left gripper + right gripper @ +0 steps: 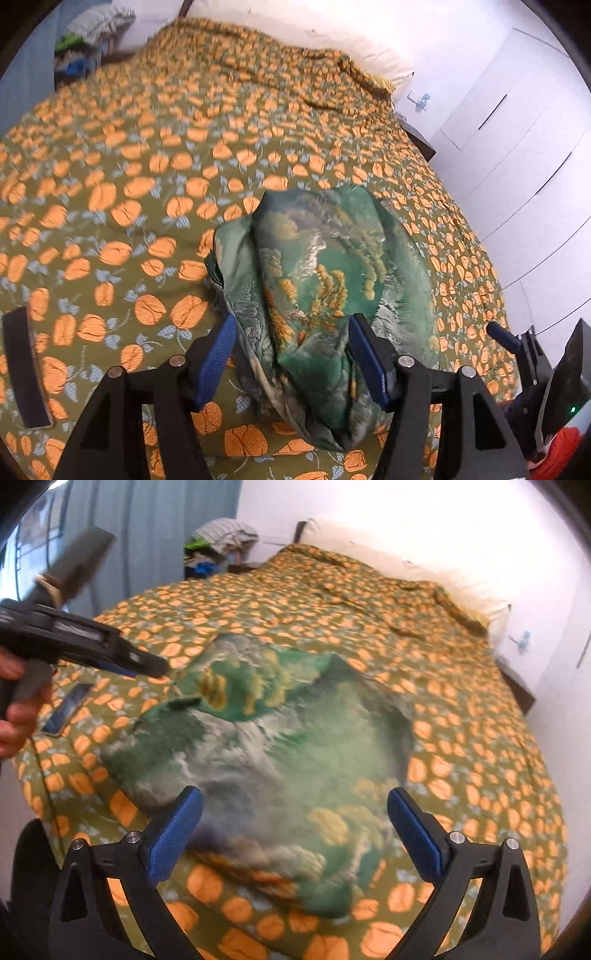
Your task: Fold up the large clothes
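Lengthwise, the green garment (325, 280) lies on the bed (147, 155), long axis toward the pillow (295, 29); both grippers' fingers (221, 354) (177, 830) gape wide, empty.

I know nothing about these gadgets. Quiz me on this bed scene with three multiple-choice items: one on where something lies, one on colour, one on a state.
1. Where does the green patterned garment lie?
A. on the bedspread
B. on the floor
C. on a chair

2. What colour are the gripper pads?
A. red
B. blue
C. white

3. How does the right gripper stand?
A. shut on the garment
B. open, holding nothing
C. shut on a phone

Answers:
1 A, the orange-flowered bedspread shows all around it.
2 B, blue strips line each finger.
3 B, its fingers stand wide apart above the cloth.
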Tool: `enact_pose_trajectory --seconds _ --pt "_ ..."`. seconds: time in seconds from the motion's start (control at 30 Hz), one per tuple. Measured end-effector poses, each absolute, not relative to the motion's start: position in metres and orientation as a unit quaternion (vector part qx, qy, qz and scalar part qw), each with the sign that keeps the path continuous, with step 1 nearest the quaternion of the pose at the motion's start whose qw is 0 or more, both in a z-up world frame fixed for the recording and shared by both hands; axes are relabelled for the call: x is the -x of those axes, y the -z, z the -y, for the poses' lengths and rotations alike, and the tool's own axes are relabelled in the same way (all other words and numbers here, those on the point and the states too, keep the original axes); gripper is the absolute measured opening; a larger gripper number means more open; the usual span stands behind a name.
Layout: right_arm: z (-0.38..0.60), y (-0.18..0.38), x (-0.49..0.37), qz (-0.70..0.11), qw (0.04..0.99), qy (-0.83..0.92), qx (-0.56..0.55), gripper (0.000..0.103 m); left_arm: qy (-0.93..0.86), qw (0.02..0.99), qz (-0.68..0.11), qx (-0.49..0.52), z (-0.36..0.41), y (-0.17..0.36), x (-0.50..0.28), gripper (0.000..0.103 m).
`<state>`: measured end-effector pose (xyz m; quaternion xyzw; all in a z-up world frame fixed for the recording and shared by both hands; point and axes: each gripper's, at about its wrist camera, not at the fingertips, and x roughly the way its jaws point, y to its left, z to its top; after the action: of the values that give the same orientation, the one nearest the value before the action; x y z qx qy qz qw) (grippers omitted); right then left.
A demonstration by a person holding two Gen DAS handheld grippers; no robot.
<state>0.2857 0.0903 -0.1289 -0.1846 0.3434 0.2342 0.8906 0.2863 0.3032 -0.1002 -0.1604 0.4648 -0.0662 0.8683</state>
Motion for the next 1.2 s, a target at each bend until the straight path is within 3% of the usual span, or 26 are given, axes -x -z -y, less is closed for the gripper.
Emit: enact_pose_trajectory --seconds 0.47,0.57,0.7,0.87,1.07,1.1,1.2 --pt "-0.040 0.118 -0.283 -0.353 0.897 -0.216 0.156 0.102 -0.048 0.917 -0.393 0.041 -0.285 0.088 -0.247 0.065" --pt "-0.010 0.127 -0.281 -0.360 0.899 -0.206 0.142 0.102 -0.040 0.921 -0.383 0.062 -0.298 0.097 -0.237 0.065" --pt "0.047 0.143 -0.283 -0.372 0.892 -0.256 0.036 0.102 -0.009 0.898 -0.425 0.114 -0.319 0.117 -0.243 0.065" --pt "0.090 0.167 -0.313 -0.417 0.862 -0.272 -0.098 0.102 0.129 0.848 -0.458 0.231 -0.330 0.145 -0.277 0.065" --pt "0.095 0.167 -0.348 -0.424 0.830 -0.316 -0.179 0.099 0.157 0.796 -0.490 0.318 -0.341 0.193 -0.331 0.065" --pt "0.093 0.166 -0.355 -0.427 0.823 -0.325 -0.187 0.099 0.155 0.795 -0.496 0.313 -0.339 0.200 -0.337 0.067" --pt "0.084 0.171 -0.377 -0.448 0.797 -0.349 -0.204 0.099 0.143 0.793 -0.512 0.296 -0.338 0.220 -0.349 0.088"
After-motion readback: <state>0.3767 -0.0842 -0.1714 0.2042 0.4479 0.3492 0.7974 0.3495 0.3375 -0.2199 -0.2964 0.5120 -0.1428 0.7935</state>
